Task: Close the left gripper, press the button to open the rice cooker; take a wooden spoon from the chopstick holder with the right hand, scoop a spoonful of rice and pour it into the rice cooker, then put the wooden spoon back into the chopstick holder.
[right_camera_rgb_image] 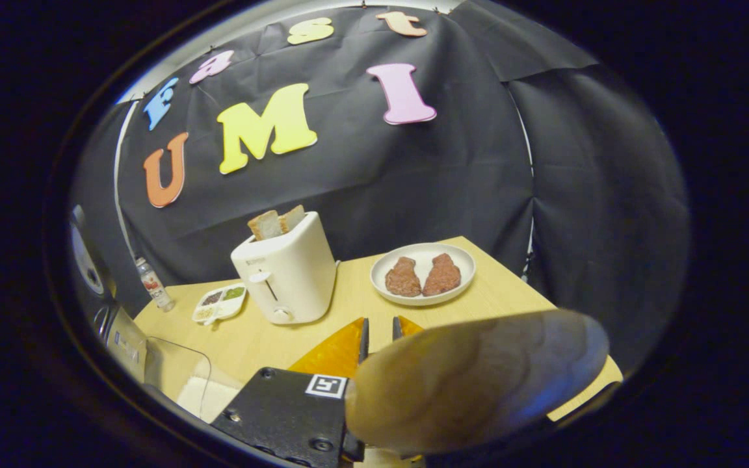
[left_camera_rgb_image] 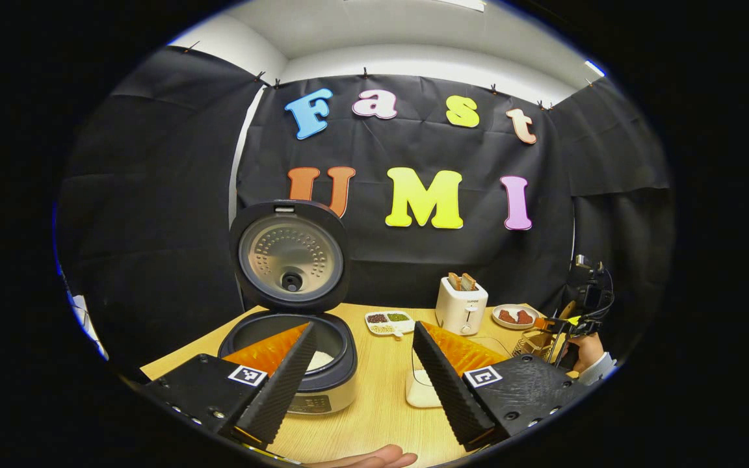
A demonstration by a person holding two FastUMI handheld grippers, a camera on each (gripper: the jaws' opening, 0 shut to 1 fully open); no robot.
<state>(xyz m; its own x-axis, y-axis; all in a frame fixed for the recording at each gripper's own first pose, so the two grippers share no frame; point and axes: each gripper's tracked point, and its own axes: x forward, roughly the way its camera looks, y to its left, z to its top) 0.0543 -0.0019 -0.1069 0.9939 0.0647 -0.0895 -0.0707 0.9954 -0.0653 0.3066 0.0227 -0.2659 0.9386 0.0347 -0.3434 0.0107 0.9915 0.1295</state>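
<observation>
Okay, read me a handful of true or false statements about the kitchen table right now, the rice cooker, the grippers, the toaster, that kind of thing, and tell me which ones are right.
1. The rice cooker has its lid up. True.
2. The left gripper is shut tight. False: its fingers stand wide apart.
3. The toaster has bread slices sticking out of its top. True.
4. The plate beside the toaster is bare. False: two brown pieces of food lie on it.
5. The wooden spoon is at the right gripper, its bowl close in front of the camera. True.
6. The small divided dish sits to the right of the toaster in the left gripper view. False: it lies between cooker and toaster.
</observation>
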